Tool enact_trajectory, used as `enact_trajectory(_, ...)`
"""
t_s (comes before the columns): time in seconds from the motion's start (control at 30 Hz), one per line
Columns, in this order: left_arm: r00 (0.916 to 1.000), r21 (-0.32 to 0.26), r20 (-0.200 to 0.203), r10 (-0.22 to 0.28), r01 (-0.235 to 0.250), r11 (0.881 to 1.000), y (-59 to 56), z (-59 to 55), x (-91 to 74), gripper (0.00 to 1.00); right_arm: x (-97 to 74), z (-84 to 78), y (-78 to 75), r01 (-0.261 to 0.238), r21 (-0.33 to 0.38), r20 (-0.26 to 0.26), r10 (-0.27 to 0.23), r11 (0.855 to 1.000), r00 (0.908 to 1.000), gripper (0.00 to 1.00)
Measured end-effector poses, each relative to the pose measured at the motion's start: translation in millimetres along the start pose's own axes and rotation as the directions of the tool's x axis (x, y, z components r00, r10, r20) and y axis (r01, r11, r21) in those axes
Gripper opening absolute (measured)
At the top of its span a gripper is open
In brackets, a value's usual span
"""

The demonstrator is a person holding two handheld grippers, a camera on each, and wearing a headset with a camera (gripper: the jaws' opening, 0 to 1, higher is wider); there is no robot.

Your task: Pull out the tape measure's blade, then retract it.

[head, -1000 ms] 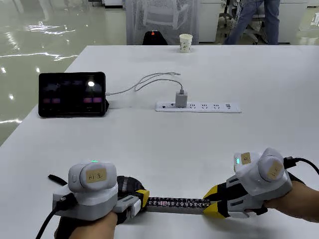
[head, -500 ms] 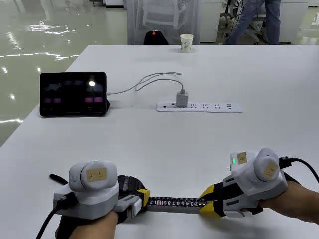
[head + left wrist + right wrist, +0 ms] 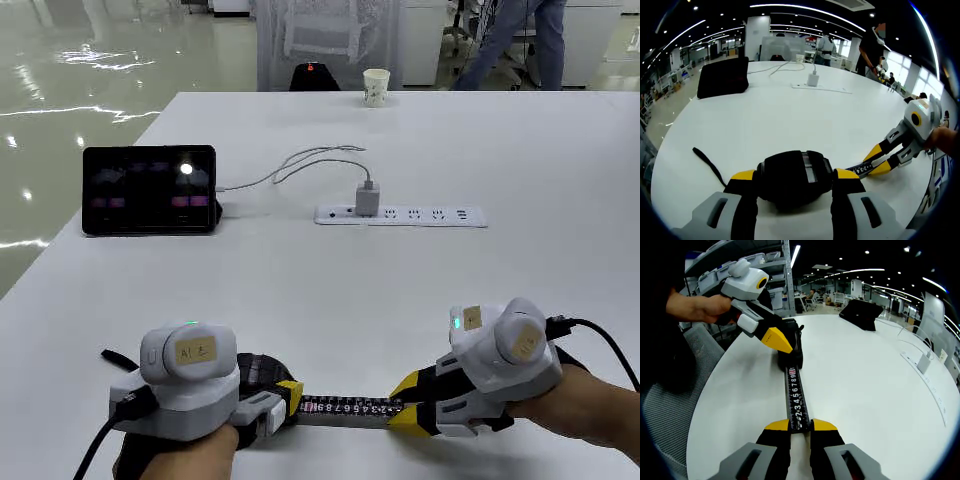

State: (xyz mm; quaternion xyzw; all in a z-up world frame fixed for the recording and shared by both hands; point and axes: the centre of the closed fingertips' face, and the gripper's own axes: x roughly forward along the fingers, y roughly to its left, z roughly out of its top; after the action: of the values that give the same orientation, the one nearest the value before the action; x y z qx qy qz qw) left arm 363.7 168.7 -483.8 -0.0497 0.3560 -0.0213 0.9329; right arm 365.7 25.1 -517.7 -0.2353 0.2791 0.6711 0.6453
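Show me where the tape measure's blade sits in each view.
Head view: blade bottom centre, between left gripper and right gripper.
Left gripper view: blade lower right, from the black case to the right gripper's jaws.
Right gripper view: blade at centre, rising from the jaws to the case.
Shared landmark: the dark tablet.

black steel tape blade (image 3: pixel 796 400): white digits 2 to 9 legible, rising toward the black tape measure case (image 3: pixel 790 347); red figure next to the case unclear. tan paper sticker (image 3: pixel 195 350) on left gripper (image 3: pixel 795 176): handwritten, starts "a1", rest unclear. second tan sticker (image 3: pixel 527 345) on right gripper (image 3: pixel 800 426): illegible.
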Motion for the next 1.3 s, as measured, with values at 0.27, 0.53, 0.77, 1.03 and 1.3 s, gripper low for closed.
enact_trajectory(0.27,1.0,-0.001,-0.001,-0.001,0.001,1.0,0.1,-0.1,0.3,0.53,7.0,6.5,1.5,-0.005,-0.003,0.007,0.005,1.0,1.0,0.11)
enact_trajectory(0.53,1.0,0.0,-0.003,-0.003,0.003,1.0,0.0,0.1,0.1,0.53,14.6,13.4,3.0,-0.01,-0.007,0.013,0.01,1.0,0.9999,0.11)
enact_trajectory(0.77,1.0,-0.001,-0.003,-0.005,0.005,1.0,0.1,0.0,0.3,0.53,19.0,17.2,3.5,-0.013,-0.011,0.014,0.013,1.0,0.9998,0.11)
enact_trajectory(1.03,1.0,-0.002,-0.004,-0.005,0.005,1.0,0.1,0.1,0.1,0.53,25.5,22.8,4.0,-0.016,-0.022,0.016,0.016,1.0,0.9997,0.11)
enact_trajectory(1.3,1.0,-0.003,-0.004,-0.006,0.006,1.0,0.0,0.0,0.0,0.53,30.3,27.1,4.1,-0.017,-0.028,0.018,0.018,0.999,0.9997,0.11)
